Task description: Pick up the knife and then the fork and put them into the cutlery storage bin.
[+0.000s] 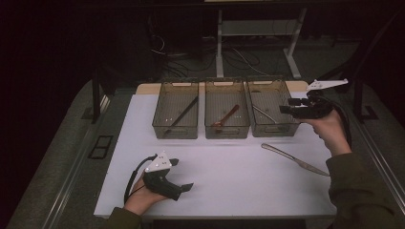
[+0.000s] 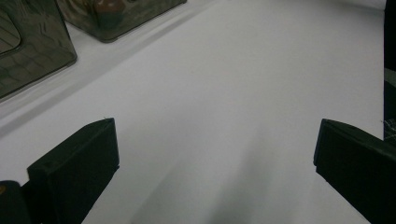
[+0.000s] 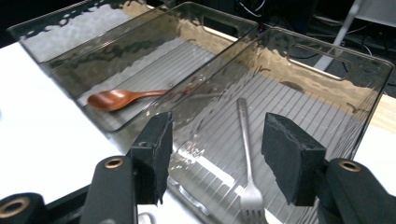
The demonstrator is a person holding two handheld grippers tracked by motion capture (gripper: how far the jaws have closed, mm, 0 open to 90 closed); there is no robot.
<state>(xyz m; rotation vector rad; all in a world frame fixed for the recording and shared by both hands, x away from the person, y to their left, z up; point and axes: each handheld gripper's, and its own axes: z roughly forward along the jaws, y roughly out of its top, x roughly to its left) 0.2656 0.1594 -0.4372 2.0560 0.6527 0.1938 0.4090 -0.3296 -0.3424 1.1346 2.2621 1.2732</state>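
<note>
Metal fork [image 3: 246,154] in right bin [image 3: 327,70] – right tool [image 3: 215,158] open | no writing readable

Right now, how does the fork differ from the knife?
The fork lies inside the right-hand bin, under the right gripper, whose jaws stand apart with nothing between them; the knife lies loose on the white table, outside any bin. The fork ends in tines; the knife ends in a plain blade. Both look like silver metal, lie flat, and neither is held.
</note>
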